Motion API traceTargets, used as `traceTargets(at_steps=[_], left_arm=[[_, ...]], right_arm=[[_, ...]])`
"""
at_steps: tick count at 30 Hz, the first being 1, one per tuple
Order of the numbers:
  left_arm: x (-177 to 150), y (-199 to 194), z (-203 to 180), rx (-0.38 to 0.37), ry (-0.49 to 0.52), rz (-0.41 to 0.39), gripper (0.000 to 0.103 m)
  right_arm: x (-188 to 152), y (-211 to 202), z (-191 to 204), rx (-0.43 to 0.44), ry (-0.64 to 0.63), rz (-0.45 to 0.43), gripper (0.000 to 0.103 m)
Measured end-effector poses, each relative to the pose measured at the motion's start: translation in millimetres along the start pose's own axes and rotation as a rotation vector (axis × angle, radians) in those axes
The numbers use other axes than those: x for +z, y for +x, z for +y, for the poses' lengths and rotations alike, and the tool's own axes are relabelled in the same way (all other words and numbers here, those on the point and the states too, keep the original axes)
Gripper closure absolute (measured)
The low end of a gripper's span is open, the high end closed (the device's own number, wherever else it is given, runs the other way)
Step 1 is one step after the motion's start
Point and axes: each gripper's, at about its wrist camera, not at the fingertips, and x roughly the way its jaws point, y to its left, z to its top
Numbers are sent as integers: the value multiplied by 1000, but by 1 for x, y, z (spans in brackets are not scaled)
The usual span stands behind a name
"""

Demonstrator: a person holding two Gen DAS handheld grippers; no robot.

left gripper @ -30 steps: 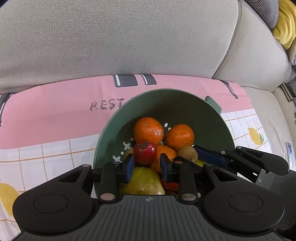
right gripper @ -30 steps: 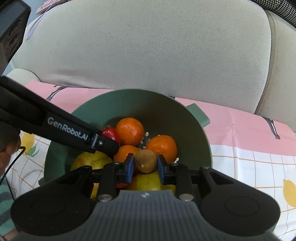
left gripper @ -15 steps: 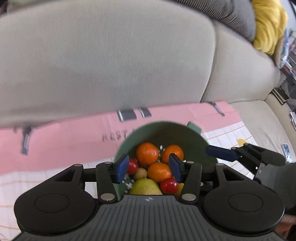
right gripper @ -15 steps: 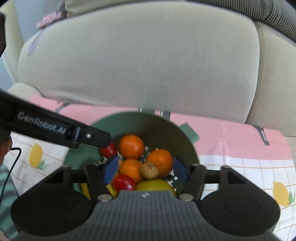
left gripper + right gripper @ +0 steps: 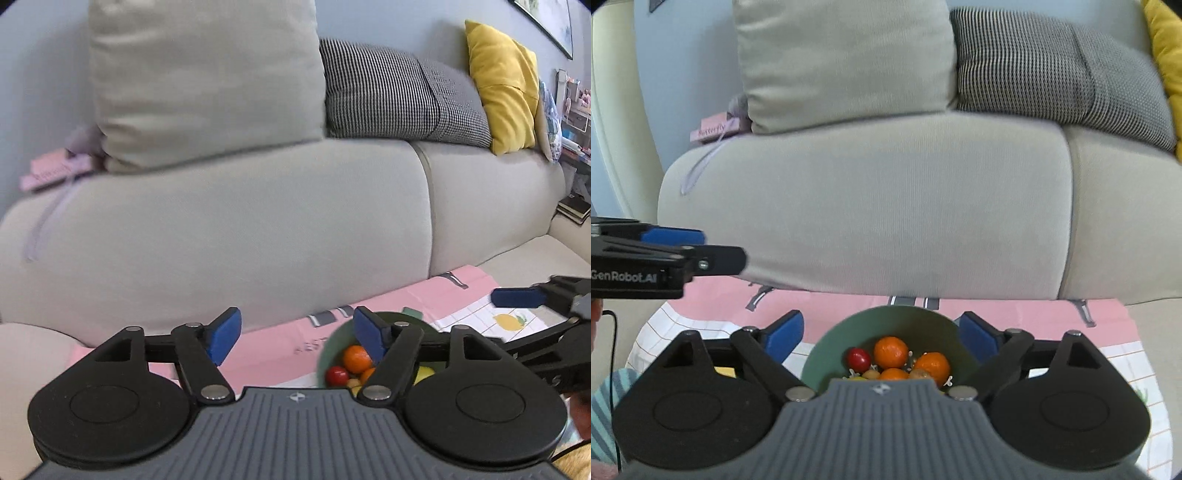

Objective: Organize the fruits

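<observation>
A: What's in the green bowl (image 5: 916, 321)?

B: From the right wrist view, three oranges (image 5: 891, 351), one red tomato (image 5: 859, 360), and bits of something yellow and brown at the near edge, too hidden to count.

A: And the grippers?

B: Two. The right gripper (image 5: 881, 336) has just been opening; its blue pads stand wide apart with nothing between them, the bowl lying below at six o'clock. The left gripper (image 5: 295, 334) has just been opening too, wide and empty, with the bowl off toward its four o'clock, behind the right finger.

A: Any difference between views?

B: The left view shows a yellow cushion (image 5: 502, 85) in full and only two oranges; the right shows the bowl's inside on the pink cloth (image 5: 1027, 312), and a striped sleeve (image 5: 605, 413) at eight o'clock.
</observation>
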Motion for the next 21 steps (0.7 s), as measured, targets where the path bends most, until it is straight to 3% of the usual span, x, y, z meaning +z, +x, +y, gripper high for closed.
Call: traceTargets(at_steps=[11, 18, 21], left_arm=[[-44, -58, -8, 121, 64, -16, 14], [-69, -72, -3, 117, -63, 25, 12], [-82, -71, -1, 166, -74, 40, 12]], right_arm=[[-39, -52, 34, -102, -17, -12, 8], [-68, -66, 57, -164, -7, -22, 4], [-81, -70, 63, -178, -4, -22, 4]])
